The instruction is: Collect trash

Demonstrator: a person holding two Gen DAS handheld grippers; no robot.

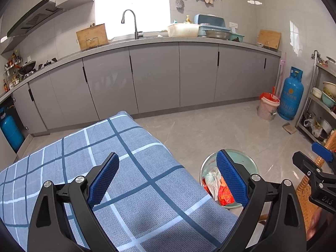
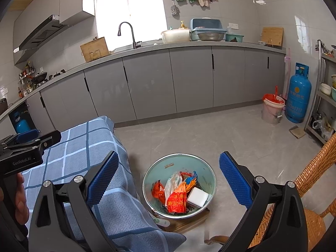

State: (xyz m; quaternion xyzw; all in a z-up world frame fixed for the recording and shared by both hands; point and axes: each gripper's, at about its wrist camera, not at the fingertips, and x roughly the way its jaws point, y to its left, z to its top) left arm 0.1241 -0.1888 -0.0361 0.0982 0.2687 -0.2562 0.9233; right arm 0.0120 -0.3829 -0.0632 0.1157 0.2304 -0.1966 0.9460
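A round metal bin (image 2: 208,175) with a pale green inside stands on the floor beside the table. It holds red and orange wrappers (image 2: 176,199), a clear plastic bag and a white block (image 2: 197,196). In the left wrist view the bin (image 1: 250,161) is partly hidden behind the table edge and my finger. My left gripper (image 1: 168,172) is open and empty above the blue checked tablecloth (image 1: 126,168). My right gripper (image 2: 169,174) is open and empty above the bin.
Grey cabinets (image 1: 155,77) with a sink counter run along the far wall. A lined bucket (image 2: 273,109) and a blue gas cylinder (image 2: 298,94) stand at the right. A wicker chair (image 2: 315,189) is close on the right, a metal shelf (image 2: 323,96) behind it.
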